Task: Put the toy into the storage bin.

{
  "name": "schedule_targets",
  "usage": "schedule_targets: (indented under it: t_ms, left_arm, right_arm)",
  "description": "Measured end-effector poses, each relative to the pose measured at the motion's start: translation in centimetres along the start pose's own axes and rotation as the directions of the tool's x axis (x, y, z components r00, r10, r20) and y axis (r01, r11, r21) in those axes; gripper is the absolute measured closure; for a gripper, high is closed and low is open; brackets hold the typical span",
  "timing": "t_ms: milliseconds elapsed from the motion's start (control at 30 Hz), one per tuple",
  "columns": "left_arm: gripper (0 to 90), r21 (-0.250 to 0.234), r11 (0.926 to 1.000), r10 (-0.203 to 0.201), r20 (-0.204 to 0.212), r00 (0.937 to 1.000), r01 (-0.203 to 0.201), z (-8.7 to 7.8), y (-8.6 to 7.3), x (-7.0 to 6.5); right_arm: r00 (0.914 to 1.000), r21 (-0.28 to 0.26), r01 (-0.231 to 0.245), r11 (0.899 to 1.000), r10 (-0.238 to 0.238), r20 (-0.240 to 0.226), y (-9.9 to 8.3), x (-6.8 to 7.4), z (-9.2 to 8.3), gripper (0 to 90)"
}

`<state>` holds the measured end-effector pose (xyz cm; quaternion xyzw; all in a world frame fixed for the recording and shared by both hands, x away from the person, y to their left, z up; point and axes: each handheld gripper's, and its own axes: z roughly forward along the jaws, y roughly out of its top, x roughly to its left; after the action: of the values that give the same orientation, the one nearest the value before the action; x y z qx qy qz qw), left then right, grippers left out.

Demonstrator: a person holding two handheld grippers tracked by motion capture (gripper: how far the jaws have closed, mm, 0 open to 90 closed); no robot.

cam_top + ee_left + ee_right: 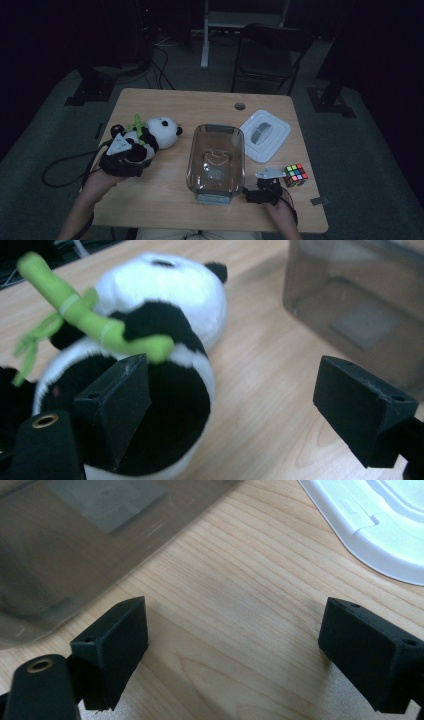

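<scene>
A plush panda (159,131) holding a green bamboo stick (85,315) lies on its side at the left of the wooden table (165,190). My left gripper (131,150) hovers over its lower body. In the left gripper view the panda (165,300) lies partly behind the left jaw, while the right jaw stands far off over bare wood, so the left gripper (240,410) is open and grips nothing. My right gripper (267,182) rests near the front edge, between the clear container and a colour cube (295,174). The right gripper (232,645) is open over bare wood.
An empty clear plastic container (192,155) stands mid-table, its wall close to both grippers (360,305) (75,540). Its white lid (265,135) lies at the back right, and the lid's edge (380,530) is just beyond the right jaws. Chairs and cables sit beyond the table.
</scene>
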<state>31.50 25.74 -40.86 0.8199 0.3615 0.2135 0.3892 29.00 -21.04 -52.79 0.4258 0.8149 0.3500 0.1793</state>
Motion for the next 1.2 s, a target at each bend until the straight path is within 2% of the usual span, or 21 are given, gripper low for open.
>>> schedule_targets:
  t_ms: [100,133,200,267,333,467,500,567,633,667,700,767,833,900,967,1033,1200]
  left_arm:
    - [15.8,-0.023,0.9997,0.009,-0.013,0.9999,-0.009,-0.5,1.0,0.5]
    - [15.8,-0.028,0.9996,0.008,-0.028,0.9996,-0.009,-0.5,1.3,0.7]
    - [15.8,-0.016,0.9998,0.012,-0.043,0.999,-0.012,-0.3,1.7,1.4]
    - [15.8,-0.021,0.9997,-0.011,-0.05,0.9987,0.01,0.2,2.1,2.2]
    - [15.8,-0.008,0.9999,-0.014,-0.041,0.9991,0.013,1.0,2.4,3.0]
    - [16.7,0.026,0.999,-0.035,-0.057,0.9977,0.037,2.7,2.6,4.5]
    - [23.1,0.026,0.9987,-0.043,-0.055,0.9976,0.044,3.0,2.6,4.8]
    - [23.5,0.031,0.9965,-0.076,-0.045,0.9961,0.078,3.6,2.6,5.5]
    - [27.8,0.031,0.9963,-0.078,-0.051,0.9957,0.08,3.8,2.5,5.7]
    - [27.8,0.029,0.9944,-0.099,-0.056,0.9935,0.101,4.3,2.5,6.1]
    - [28.9,0.034,0.9933,-0.109,-0.054,0.9926,0.111,4.6,2.5,6.2]
    - [33.6,0.067,0.9942,-0.081,-0.061,0.9949,0.085,5.4,2.4,6.0]
    - [35.5,0.093,0.9914,-0.088,-0.057,0.9945,0.093,6.0,2.2,6.0]
    - [39.3,0.092,0.9909,-0.092,-0.071,0.9933,0.098,6.0,2.1,5.9]
    - [41.9,0.108,0.9914,-0.064,-0.096,0.9933,0.075,6.1,2.1,5.5]
    - [45.7,0.111,0.9913,-0.06,-0.094,0.9938,0.07,6.3,2.0,5.4]
    - [63.2,0.091,0.9903,-0.095,-0.114,0.9889,0.106,6.5,1.6,5.3]
  right_arm:
    - [1.0,0.0,-0.001,1.0,0.001,0.0,0.0,0.0,0.0,12.1]
    - [1.0,0.0,0.0,1.0,0.0,0.0,0.0,0.0,0.0,12.1]
    - [1.0,0.0,0.0,1.0,0.0,0.0,0.0,0.0,0.0,12.1]
    - [1.0,0.0,0.0,1.0,0.0,0.0,0.0,0.0,0.0,12.1]
    - [1.0,0.0,0.002,1.0,-0.002,0.001,0.0,0.0,0.0,12.1]
    - [1.0,-0.001,0.003,1.0,-0.003,0.001,0.0,0.0,0.0,12.2]
    - [1.0,0.0,0.001,1.0,-0.001,0.001,0.0,0.0,0.0,12.1]
    - [1.0,0.0,0.0,1.0,0.0,0.0,0.0,0.0,0.0,12.1]
    - [1.0,0.0,0.0,1.0,0.0,0.0,0.0,0.0,0.0,12.1]
    - [1.0,0.0,0.0,1.0,0.0,0.0,0.0,0.0,0.0,12.1]
    - [1.0,0.0,-0.001,1.0,0.001,0.0,0.0,0.0,0.0,12.2]
    - [1.0,0.0,0.0,1.0,0.0,0.0,0.0,0.0,0.0,12.1]
    - [1.0,0.0,0.0,1.0,0.0,0.0,0.0,0.0,0.0,12.2]
    - [1.0,0.0,0.0,1.0,0.0,-0.001,0.0,0.0,0.0,12.1]
    - [1.0,0.0,-0.001,1.0,0.001,-0.001,0.0,0.0,0.0,12.1]
    - [1.0,-0.003,-0.007,1.0,0.007,-0.007,0.0,0.0,0.0,12.1]
    - [0.9991,-0.006,-0.007,1.0,0.007,-0.043,0.4,0.4,-0.1,12.9]
